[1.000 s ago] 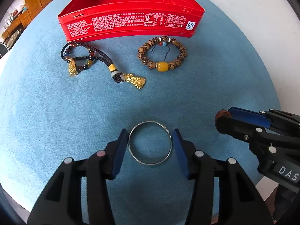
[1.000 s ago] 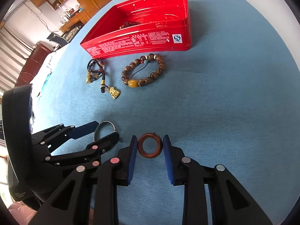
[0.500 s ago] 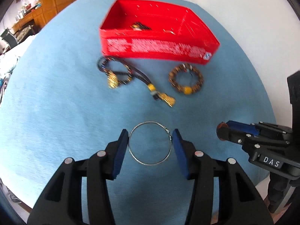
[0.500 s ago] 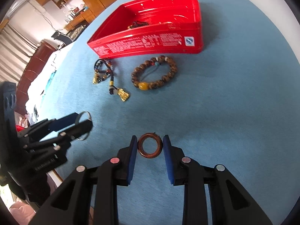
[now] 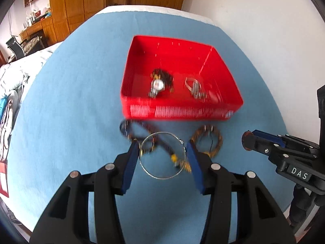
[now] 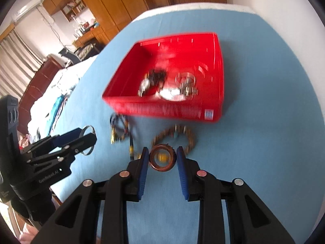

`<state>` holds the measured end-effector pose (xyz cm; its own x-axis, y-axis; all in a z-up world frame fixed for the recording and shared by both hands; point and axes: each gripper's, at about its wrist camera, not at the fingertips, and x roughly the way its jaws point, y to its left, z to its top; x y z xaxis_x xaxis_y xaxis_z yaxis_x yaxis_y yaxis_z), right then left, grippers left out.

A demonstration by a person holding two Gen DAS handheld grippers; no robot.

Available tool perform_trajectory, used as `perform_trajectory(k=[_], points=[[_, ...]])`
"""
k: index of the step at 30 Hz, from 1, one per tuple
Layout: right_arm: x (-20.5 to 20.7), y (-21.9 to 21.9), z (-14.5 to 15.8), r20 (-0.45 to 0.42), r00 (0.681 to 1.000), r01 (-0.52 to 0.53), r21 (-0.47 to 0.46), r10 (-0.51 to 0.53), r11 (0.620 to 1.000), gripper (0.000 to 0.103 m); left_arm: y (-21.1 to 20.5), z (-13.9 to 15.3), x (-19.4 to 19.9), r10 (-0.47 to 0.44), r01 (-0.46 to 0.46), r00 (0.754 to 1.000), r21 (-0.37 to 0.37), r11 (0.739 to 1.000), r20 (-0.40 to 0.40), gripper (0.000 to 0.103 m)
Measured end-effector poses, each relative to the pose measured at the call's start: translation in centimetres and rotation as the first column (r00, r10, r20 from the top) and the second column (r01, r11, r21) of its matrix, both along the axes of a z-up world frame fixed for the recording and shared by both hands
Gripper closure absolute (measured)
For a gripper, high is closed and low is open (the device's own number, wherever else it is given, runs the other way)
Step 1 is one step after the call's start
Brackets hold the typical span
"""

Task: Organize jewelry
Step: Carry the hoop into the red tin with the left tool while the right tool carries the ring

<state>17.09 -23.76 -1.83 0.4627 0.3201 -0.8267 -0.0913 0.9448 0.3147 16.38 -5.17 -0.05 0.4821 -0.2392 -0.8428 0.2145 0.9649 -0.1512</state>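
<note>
My left gripper is shut on a thin silver bangle and holds it above the blue cloth, short of the red tin. My right gripper is shut on a brown wooden ring, also lifted. The red tin holds a watch and silver pieces. A dark cord bracelet with gold charms and a brown bead bracelet lie on the cloth before the tin. The right gripper also shows in the left wrist view, the left gripper in the right wrist view.
The blue cloth covers a round table with its white edge at the back. A white wall is on the right. Wooden cabinets and a bed with clothes are beyond on the left.
Both grippers have risen with their rings and tilted, so the inside of the red tin now shows. The tin and bracelets appear lower and closer.
</note>
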Motion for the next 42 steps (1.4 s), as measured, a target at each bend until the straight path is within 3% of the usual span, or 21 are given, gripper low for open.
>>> perform_trajectory(k=[6,13,18,26,28,30,38,42], points=[[5.6,-0.2,0.1,-0.009,0.999,0.031,0.001,-0.031,1.000,0.075,-1.5,1.4,5.9,0.001,-0.001,1.000,-0.013,1.000,-0.004,0.056],[11.0,-0.4,-2.7,-0.070,0.996,0.050,-0.019,-0.051,0.999,0.075,-3.0,-1.5,12.4,0.000,-0.001,0.996,-0.006,1.000,-0.090,0.056],[13.0,-0.4,-4.5,-0.102,0.993,0.051,-0.032,-0.054,0.998,0.075,-3.6,-3.1,14.3,-0.011,0.011,0.993,-0.001,1.000,-0.117,0.056],[14.3,0.0,-6.0,-0.120,0.992,0.038,-0.054,-0.045,0.998,0.075,-3.8,-4.7,15.9,-0.011,0.012,0.988,0.004,1.000,-0.151,0.055],[14.5,0.2,-6.1,-0.113,0.993,0.037,-0.067,-0.045,0.997,0.067,-3.8,-5.0,16.2,-0.012,0.012,0.986,0.000,1.000,-0.164,0.054],[14.4,0.1,-6.0,-0.101,0.994,0.042,-0.075,-0.049,0.996,0.065,-3.7,-5.0,16.4,-0.013,0.012,0.985,-0.009,1.000,-0.170,0.054],[12.8,-0.3,-4.0,-0.044,0.998,0.049,-0.069,-0.052,0.996,0.065,-2.6,-3.0,14.8,-0.013,0.010,0.993,-0.025,1.000,-0.121,0.051],[10.9,-0.5,-2.8,-0.013,0.999,0.045,-0.061,-0.046,0.997,0.065,-1.7,-1.1,12.5,0.000,0.000,0.998,-0.009,1.000,-0.068,0.041]])
